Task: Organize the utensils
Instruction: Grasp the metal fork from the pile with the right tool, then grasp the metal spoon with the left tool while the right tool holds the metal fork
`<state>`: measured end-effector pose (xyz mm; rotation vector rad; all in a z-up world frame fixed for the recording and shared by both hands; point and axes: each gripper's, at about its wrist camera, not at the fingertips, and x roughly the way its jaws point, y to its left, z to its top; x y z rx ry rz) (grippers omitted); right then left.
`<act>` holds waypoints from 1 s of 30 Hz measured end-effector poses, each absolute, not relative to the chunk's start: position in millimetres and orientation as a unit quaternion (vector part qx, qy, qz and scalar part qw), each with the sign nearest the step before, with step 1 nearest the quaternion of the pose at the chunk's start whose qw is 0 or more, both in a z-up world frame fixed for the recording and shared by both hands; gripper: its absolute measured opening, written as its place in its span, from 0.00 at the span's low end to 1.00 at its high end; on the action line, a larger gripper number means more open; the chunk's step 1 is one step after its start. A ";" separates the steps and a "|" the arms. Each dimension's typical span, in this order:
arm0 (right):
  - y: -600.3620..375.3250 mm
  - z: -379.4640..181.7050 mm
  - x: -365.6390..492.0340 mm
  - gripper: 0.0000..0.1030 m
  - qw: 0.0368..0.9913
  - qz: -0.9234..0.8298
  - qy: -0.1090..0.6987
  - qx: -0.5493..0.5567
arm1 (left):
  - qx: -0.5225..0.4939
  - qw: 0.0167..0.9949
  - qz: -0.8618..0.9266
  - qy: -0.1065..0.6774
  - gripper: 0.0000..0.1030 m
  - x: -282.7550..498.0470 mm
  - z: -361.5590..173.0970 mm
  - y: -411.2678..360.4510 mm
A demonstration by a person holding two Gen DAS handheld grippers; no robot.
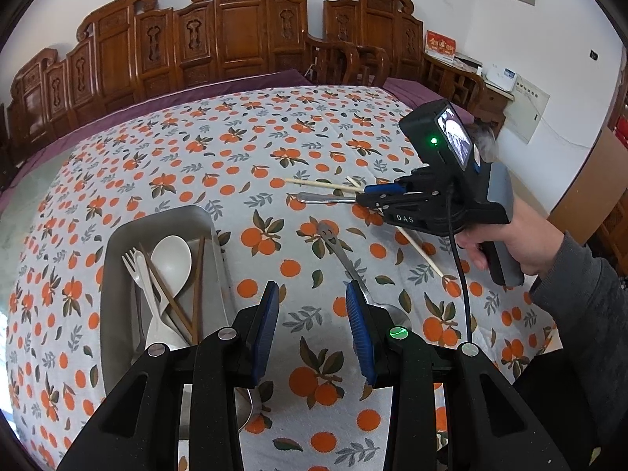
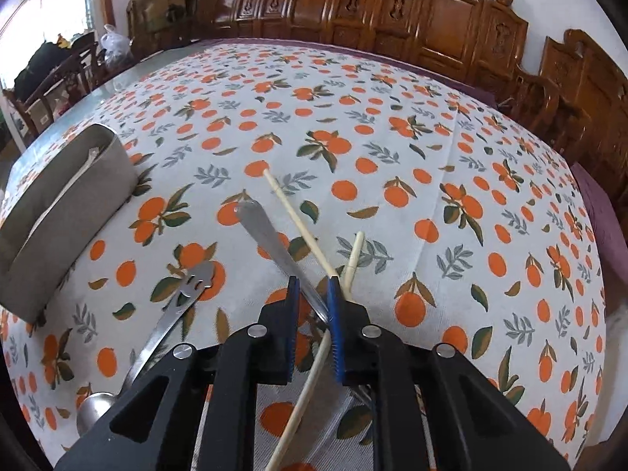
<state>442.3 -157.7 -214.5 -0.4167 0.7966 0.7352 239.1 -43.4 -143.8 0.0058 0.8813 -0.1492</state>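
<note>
My right gripper [image 2: 313,286] is shut on the flat handle of a metal utensil [image 2: 263,231], which crosses slantwise between its blue pads. In the left wrist view the same handle [image 1: 325,197] sticks out leftward from the right gripper [image 1: 363,194]. Pale chopsticks [image 2: 294,216] lie crossed on the cloth under it. A metal spoon with a smiley cut-out handle [image 1: 341,251] lies beside my left gripper [image 1: 312,294], which is open over bare cloth with nothing in it. To its left, the grey tray [image 1: 106,274] holds a white spoon [image 1: 172,259], pale forks and brown chopsticks.
The orange-patterned tablecloth [image 1: 274,137] covers the table, with purple cloth beyond its far edge. Carved wooden chairs [image 1: 239,27] line the far side. A person's hand and grey sleeve [image 1: 569,274] hold the right gripper. Another metal spoon [image 1: 247,412] lies under my left gripper's body.
</note>
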 end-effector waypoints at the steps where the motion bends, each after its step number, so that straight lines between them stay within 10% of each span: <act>1: -157.1 -214.7 441.7 0.18 0.835 0.346 0.377 -0.202 | 0.002 0.902 -0.073 0.426 0.32 239.3 -144.0 -43.9; 30: -182.6 -190.9 404.5 0.08 0.824 0.391 0.388 -0.135 | 0.003 0.892 -0.085 0.443 0.32 247.5 -158.9 -70.1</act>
